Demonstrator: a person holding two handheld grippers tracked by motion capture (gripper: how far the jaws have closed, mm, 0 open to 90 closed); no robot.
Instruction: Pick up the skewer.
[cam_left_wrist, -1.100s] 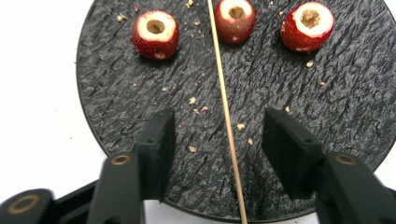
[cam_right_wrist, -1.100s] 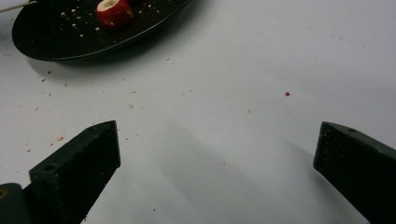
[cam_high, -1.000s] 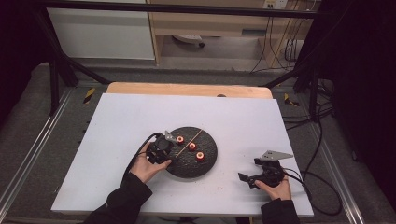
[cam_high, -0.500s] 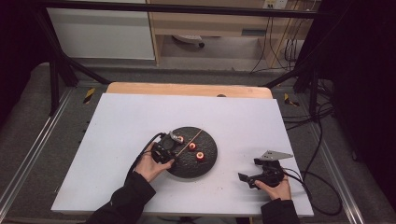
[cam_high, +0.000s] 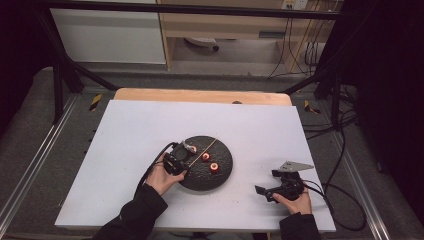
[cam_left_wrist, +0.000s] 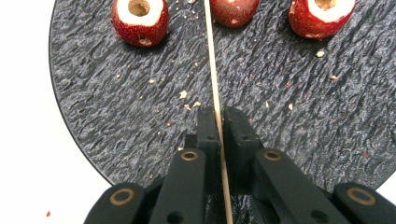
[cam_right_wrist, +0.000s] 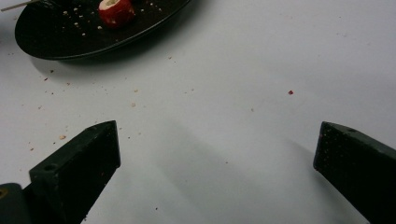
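Skewer (cam_left_wrist: 215, 88) is a thin pale wooden stick, pinched between the closed jaws of the left gripper (cam_left_wrist: 217, 122), running straight out over the dark textured plate (cam_left_wrist: 116, 112). Three red cored fruits on the plate: fruit A (cam_left_wrist: 139, 19) has a white cut top with a hole; fruit B (cam_left_wrist: 233, 10) and fruit C (cam_left_wrist: 321, 16) are cut off by the frame edge. Crumbs scattered on the plate. High view shows the plate (cam_high: 222, 172) mid-table, skewer (cam_high: 206, 147) slanting across it, only two fruits clear there. Right gripper (cam_right_wrist: 217, 154) jaws spread wide, holding nothing, above the white table (cam_right_wrist: 233, 93), well apart from the plate (cam_right_wrist: 56, 42); it sits near the table's front right (cam_high: 280, 187).
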